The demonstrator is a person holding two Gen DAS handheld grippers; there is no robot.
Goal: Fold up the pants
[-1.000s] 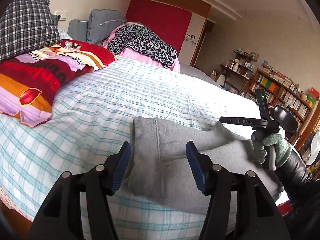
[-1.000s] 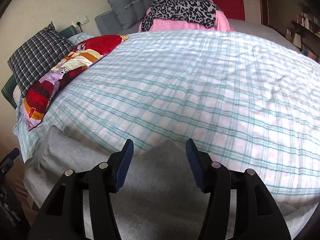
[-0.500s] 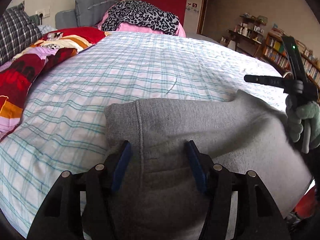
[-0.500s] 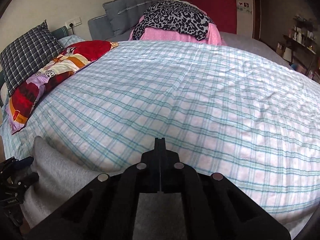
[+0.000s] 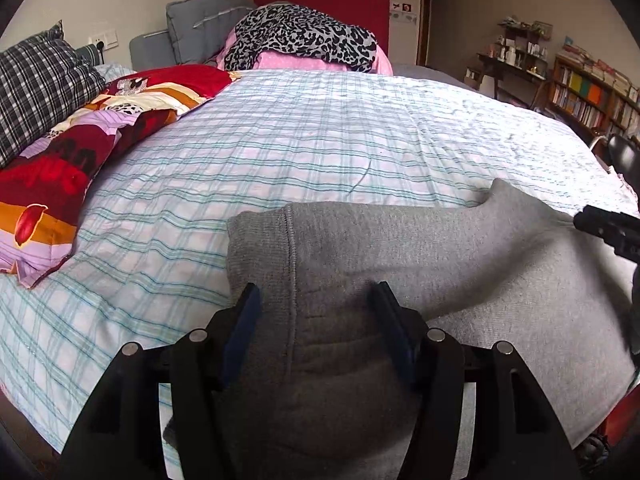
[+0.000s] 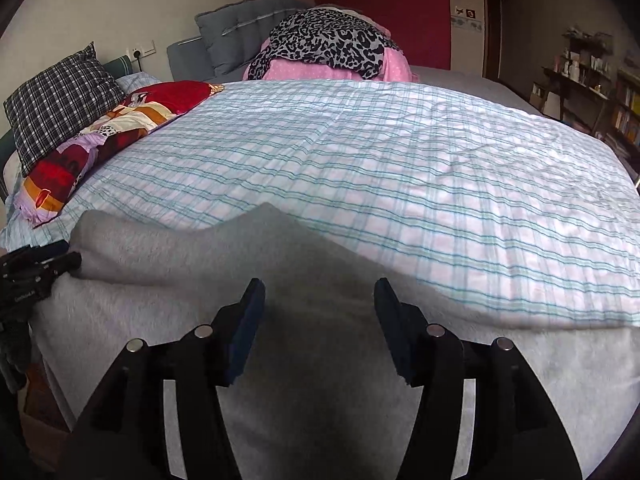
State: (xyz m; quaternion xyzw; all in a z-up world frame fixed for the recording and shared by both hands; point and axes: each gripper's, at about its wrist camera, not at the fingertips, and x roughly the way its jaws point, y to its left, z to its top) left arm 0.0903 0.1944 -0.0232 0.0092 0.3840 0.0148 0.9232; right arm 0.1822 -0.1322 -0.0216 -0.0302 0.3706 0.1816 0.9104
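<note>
Grey sweatpants point(image 5: 392, 248) lie folded along the near edge of the bed, waistband end to the left, and show in the right wrist view point(image 6: 248, 248) too. My left gripper point(image 5: 316, 300) is open, its fingers straddling the waistband seam just above the fabric. My right gripper point(image 6: 320, 300) is open over the other end of the pants, holding nothing. The right gripper's tip point(image 5: 608, 228) shows at the right edge of the left wrist view; the left gripper's tip point(image 6: 36, 264) shows at the left edge of the right wrist view.
The bed has a blue-checked sheet point(image 5: 320, 136). A red and purple pillow point(image 5: 80, 148) and a plaid cushion point(image 5: 36, 84) lie at the left. A leopard-print and pink pile point(image 5: 304, 40) sits at the far end. Bookshelves point(image 5: 592, 92) stand at the right.
The right gripper, shut half a second ago, has opened and let go of the pants. The left gripper came down over the waistband and stays open.
</note>
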